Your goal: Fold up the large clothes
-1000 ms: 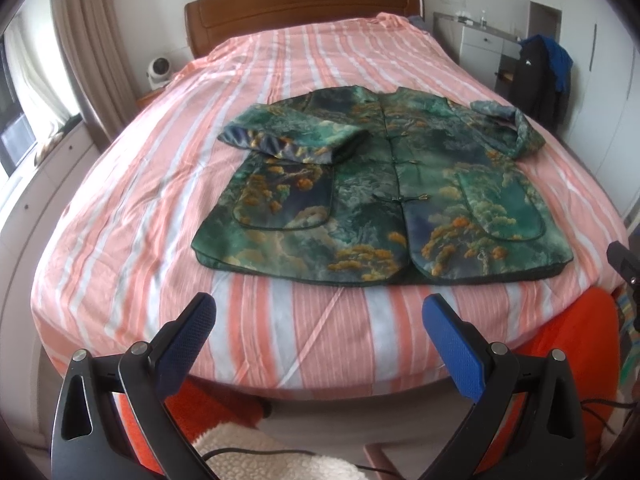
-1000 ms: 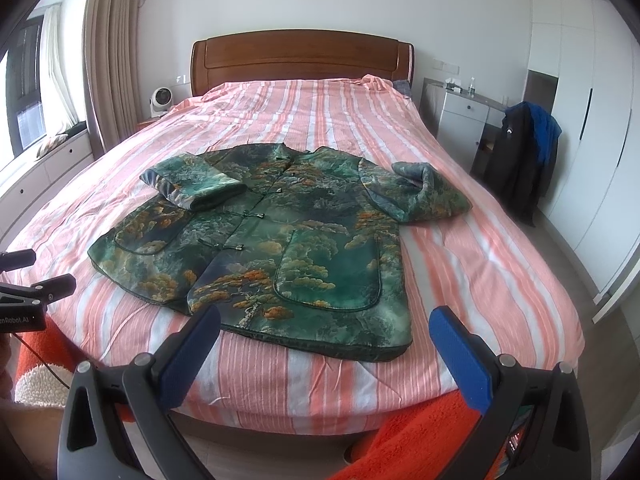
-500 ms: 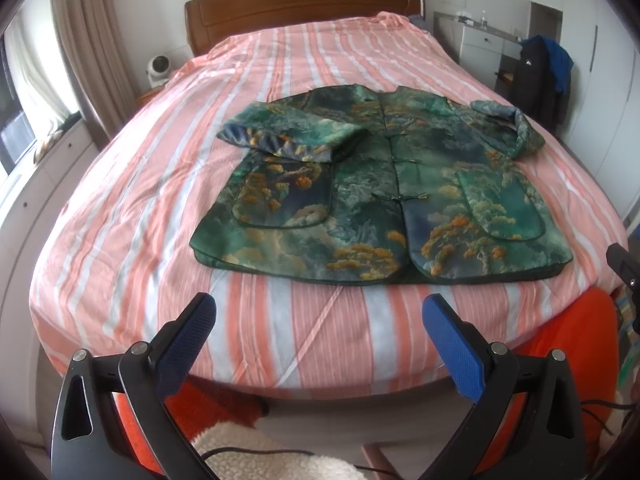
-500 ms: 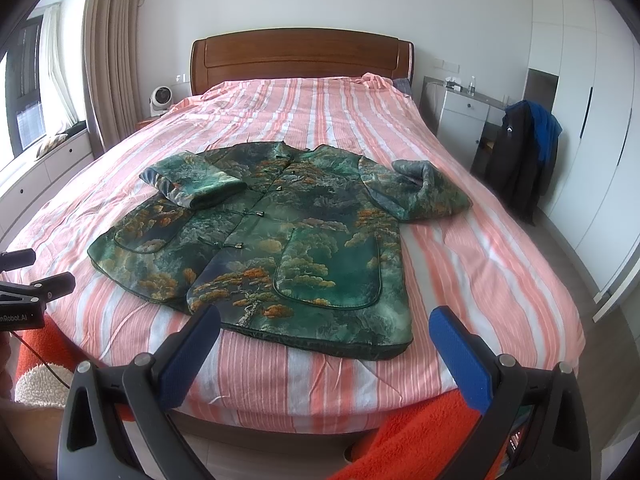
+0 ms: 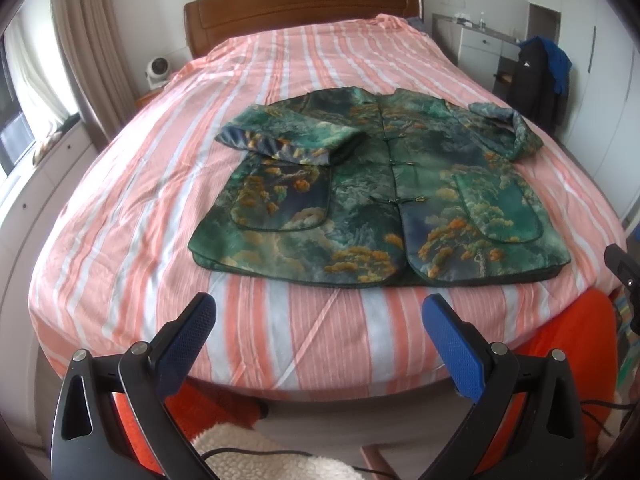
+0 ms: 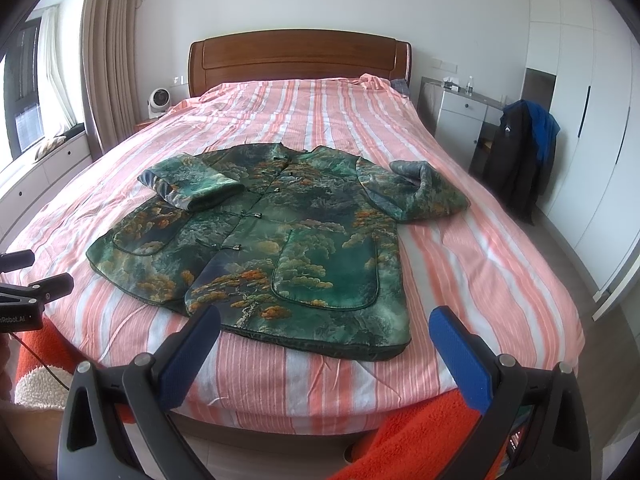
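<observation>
Left gripper (image 5: 316,320): fingers spread wide and holding nothing; I keep it off the foot of the bed, short of the cloth.
Right gripper (image 6: 324,330): also spread and empty, its left fingertip (image 6: 200,332) overlapping the hem in view, though I cannot tell if it touches.
Jacket (image 5: 380,196): lies flat, front up and buttoned, on the striped bed (image 5: 132,184), toward 12 o'clock from both tools, collar pointing at the headboard (image 6: 300,58).
Sleeves: left sleeve (image 5: 288,138) at 10 o'clock is folded in across the chest; right sleeve (image 6: 416,192) at 2 o'clock lies bunched out to the side.
Handling, my judgement: padded satin-like fabric, so soft, bulky and likely slippery; it should bend in thick rolls, not crisp creases.
Where I would grip: the right sleeve's cuff, pinching the full thickness at the edge, then the two hem corners.
Risk: a shallow pinch may slide off the smooth face.
</observation>
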